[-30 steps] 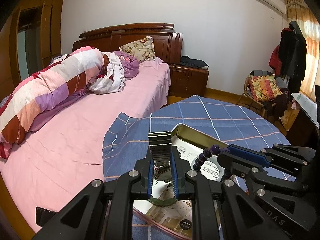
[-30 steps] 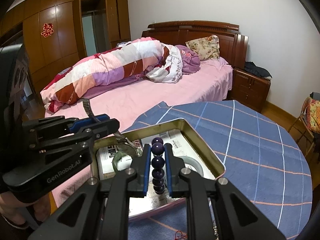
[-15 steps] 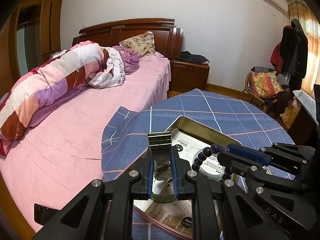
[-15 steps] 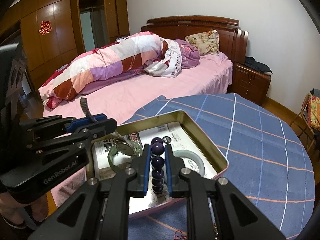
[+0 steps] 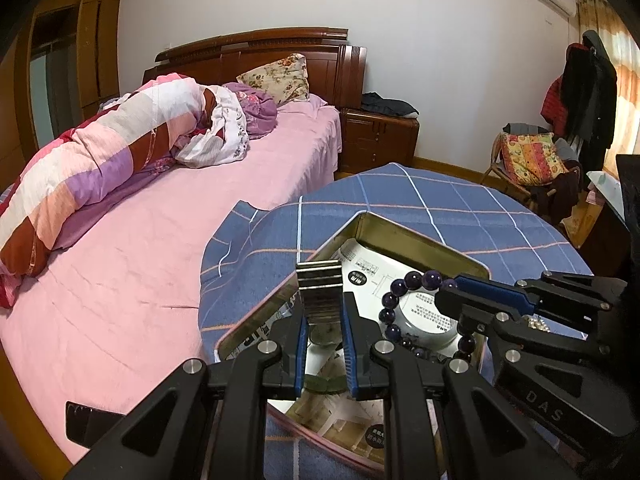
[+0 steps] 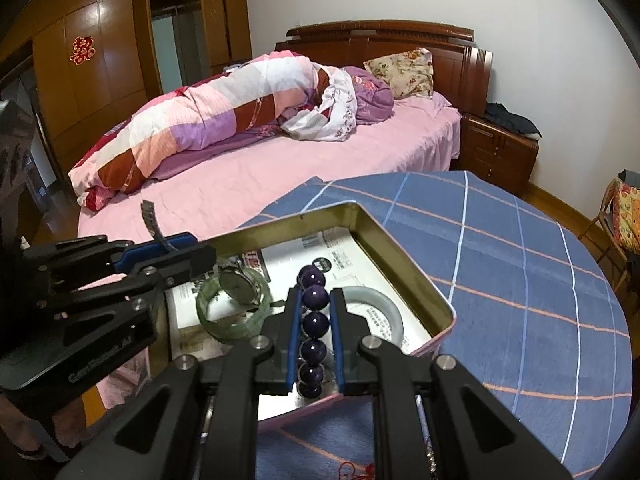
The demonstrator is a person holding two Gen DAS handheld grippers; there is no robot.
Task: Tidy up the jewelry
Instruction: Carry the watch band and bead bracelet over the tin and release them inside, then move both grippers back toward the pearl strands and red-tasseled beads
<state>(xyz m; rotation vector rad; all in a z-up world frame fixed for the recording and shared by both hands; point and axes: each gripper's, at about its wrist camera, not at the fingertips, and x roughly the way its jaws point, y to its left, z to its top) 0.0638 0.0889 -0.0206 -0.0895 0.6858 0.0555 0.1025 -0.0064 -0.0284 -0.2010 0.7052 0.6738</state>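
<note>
My left gripper is shut on a metal-band watch; its band sticks up between the fingers and its face hangs over the open metal tin. My right gripper is shut on a purple bead bracelet, held above the tin; it also shows in the left wrist view. Inside the tin lie a green jade bangle, a pale bangle and printed paper.
The tin sits on a round table with a blue checked cloth. A pink bed with a rolled quilt lies left of the table. A nightstand and a chair with clothes stand behind.
Both grippers have come slightly lower over the tin, still holding the watch and the bead bracelet. Nothing was let go.
</note>
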